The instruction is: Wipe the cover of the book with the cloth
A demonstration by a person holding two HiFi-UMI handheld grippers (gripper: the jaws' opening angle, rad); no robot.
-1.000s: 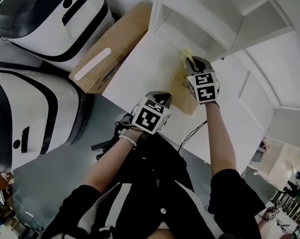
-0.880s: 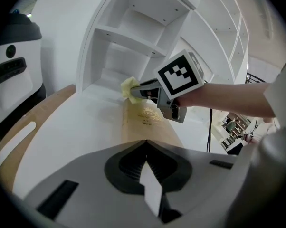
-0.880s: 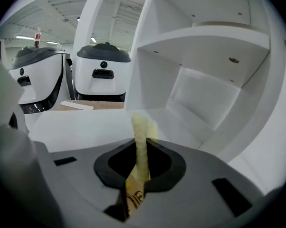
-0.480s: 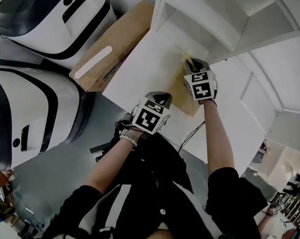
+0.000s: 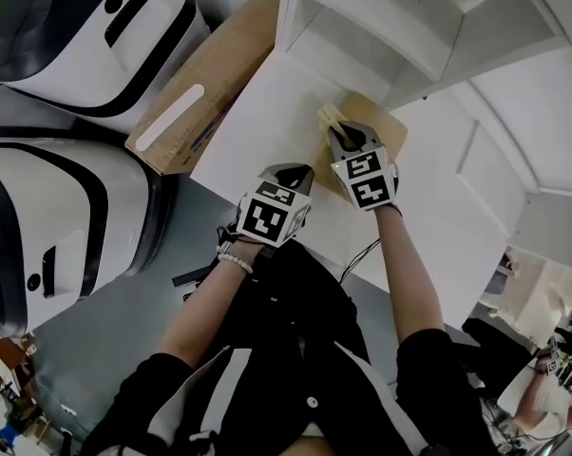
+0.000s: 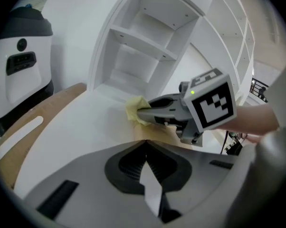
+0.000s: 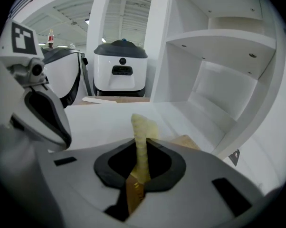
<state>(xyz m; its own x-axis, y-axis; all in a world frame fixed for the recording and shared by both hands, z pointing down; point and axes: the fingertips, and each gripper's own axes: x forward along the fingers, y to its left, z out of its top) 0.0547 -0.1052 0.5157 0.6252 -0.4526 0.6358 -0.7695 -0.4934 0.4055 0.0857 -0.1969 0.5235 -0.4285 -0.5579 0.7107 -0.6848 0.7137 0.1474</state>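
Observation:
A tan book (image 5: 386,126) lies on the white table (image 5: 257,122), in front of the shelf unit. My right gripper (image 5: 335,129) is over the book, shut on a yellow cloth (image 5: 326,117) that sticks out past its tips. In the right gripper view the cloth (image 7: 139,125) stands pinched between the jaws, with the book (image 7: 188,141) just behind. My left gripper (image 5: 291,171) is shut with nothing in it, tips at the book's near edge (image 6: 157,136); whether they touch it I cannot tell. The left gripper view shows the right gripper (image 6: 145,113) with the cloth (image 6: 132,109).
A white shelf unit (image 5: 409,17) stands on the table's far side. A cardboard box (image 5: 205,84) leans along the table's left edge. Two white-and-black machines (image 5: 67,27) (image 5: 48,217) stand on the floor at left. A cable (image 5: 362,255) hangs off the near edge.
My right gripper has slid the cloth across the book, leftward and nearer in the head view; more cover now shows to its right. The left gripper has stayed put.

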